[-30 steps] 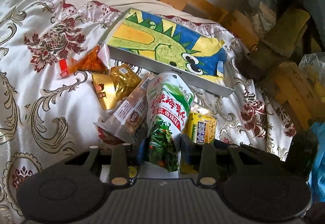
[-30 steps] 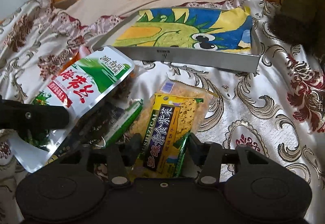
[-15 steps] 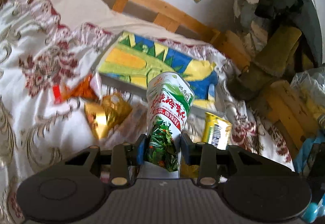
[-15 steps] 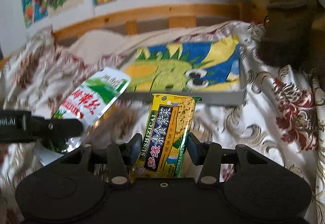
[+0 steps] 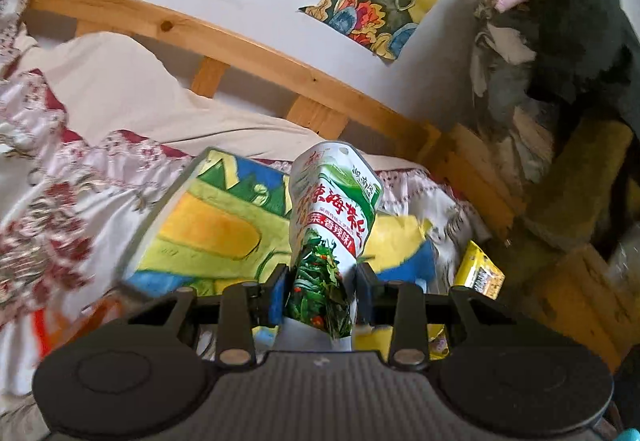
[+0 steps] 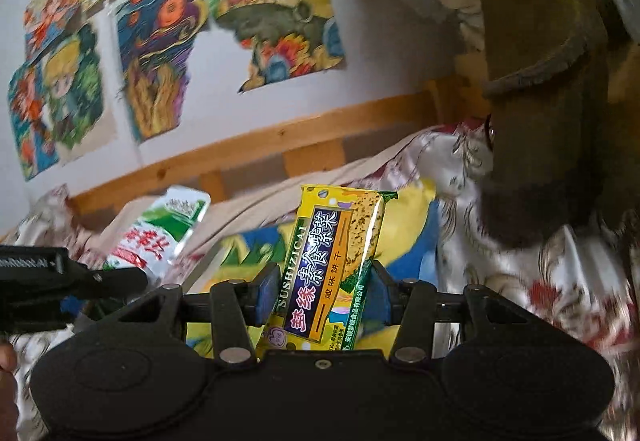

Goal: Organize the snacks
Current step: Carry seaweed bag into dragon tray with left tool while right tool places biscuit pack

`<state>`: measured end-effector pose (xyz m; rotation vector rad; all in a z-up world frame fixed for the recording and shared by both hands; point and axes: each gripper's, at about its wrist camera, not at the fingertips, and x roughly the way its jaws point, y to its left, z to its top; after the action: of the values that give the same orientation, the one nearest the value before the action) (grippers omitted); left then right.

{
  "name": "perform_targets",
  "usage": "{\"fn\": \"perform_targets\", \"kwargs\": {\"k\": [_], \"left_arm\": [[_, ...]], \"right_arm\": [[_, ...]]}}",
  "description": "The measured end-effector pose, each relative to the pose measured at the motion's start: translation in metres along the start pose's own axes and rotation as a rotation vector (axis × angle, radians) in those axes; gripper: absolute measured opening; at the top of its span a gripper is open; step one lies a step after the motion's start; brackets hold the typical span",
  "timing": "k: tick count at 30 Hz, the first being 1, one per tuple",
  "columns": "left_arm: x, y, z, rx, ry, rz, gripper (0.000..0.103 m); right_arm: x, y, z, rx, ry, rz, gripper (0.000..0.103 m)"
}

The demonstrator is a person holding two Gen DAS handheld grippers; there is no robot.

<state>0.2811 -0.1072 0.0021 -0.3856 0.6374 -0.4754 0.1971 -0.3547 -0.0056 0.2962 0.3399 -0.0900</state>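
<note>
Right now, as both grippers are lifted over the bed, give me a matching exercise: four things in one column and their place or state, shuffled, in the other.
Things:
1. green and white pouch
2. yellow cracker pack
3. painted tray
4. drawings

Place or state:
A. stuck on the white wall
B. clamped in the right gripper
C. lying on the bedspread
D. clamped in the left gripper

Pairs: 1-D, 2-B, 3-C, 4-A
</note>
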Motion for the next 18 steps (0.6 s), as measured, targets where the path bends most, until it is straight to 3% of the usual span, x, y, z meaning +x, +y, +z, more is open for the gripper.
{"fn": "perform_targets", "kwargs": {"k": [5, 9, 18], "left_arm": [[0.047, -0.007, 0.005, 0.004, 0.007, 0.008, 0.039], [0.079, -0.011, 0.001, 0.023, 0.030, 0.044, 0.039], [0.111, -0.009, -0.023, -0.013, 0.091, 0.095, 0.039]], "right_arm": [[0.035, -0.012, 0.003, 0.017, 0.008, -0.026, 0.050], [0.059, -0.017, -0.009, 0.022, 0.069, -0.054, 0.050], [0.076, -0.017, -0.032, 0.021, 0.157, -0.086, 0.050]]}}
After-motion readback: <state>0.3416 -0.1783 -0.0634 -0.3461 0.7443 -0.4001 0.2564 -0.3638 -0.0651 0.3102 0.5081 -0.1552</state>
